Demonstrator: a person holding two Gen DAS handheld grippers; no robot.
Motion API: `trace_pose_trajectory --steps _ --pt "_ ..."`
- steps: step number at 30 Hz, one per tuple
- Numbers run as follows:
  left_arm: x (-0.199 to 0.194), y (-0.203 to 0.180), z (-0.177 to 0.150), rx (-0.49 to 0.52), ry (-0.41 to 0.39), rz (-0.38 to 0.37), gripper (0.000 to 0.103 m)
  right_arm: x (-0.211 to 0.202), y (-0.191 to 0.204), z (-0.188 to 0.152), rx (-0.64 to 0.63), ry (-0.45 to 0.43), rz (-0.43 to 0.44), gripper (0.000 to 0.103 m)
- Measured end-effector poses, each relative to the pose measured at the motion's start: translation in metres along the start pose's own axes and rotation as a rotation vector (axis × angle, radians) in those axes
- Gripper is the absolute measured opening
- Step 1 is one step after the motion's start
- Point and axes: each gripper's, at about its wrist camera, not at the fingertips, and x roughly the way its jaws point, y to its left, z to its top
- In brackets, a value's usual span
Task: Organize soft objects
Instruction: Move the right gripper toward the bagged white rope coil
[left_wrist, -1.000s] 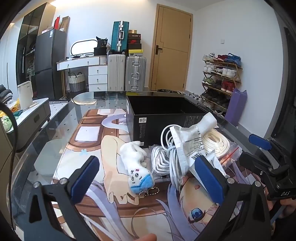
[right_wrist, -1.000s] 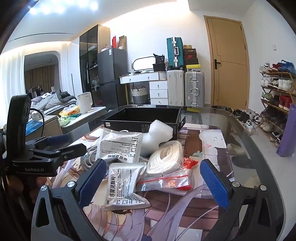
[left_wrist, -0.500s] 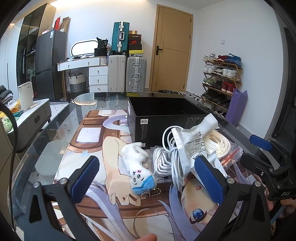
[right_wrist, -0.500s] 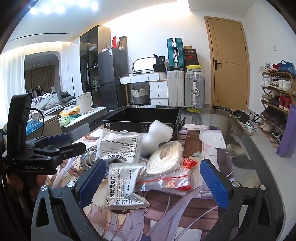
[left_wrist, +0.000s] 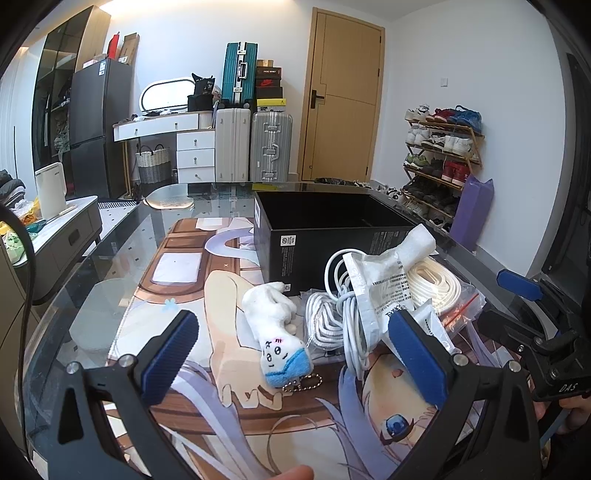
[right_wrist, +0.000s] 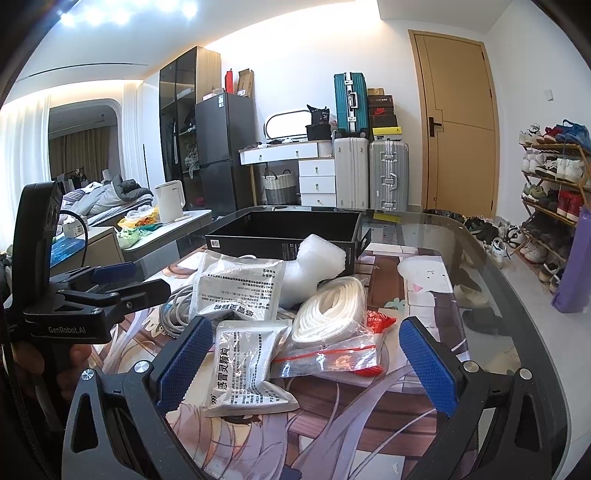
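Over the last second almost nothing has changed: the left gripper (left_wrist: 291, 354) has eased slightly forward, so the plush toy (left_wrist: 277, 332) sits a little lower between its wide-spread, empty jaws, while the right gripper (right_wrist: 306, 365) has held its place, also wide and empty, framing the nearer sachet (right_wrist: 247, 369) and the zip bag (right_wrist: 332, 360). I judge that no pick has begun and every soft thing is still on the printed mat (left_wrist: 236, 421). Just beyond the toy lie the white cable (left_wrist: 327, 319), a larger sachet (right_wrist: 240, 288) and the coiled cord (right_wrist: 330, 308), crowded and touching, so a clean grasp there looks awkward. Behind them the black box (left_wrist: 328, 236) stands open and seemingly empty. Left of the toy the mat is bare; the glass table edge (right_wrist: 517, 295) curves near on the right
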Motion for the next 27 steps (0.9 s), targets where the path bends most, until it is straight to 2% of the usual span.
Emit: trace_pose_trajectory --steps 27 --pt "0.0072 0.0083 -0.0007 -0.003 0.008 0.012 0.103 0.0046 -0.0081 0.0019 0.017 0.049 -0.048 0.102"
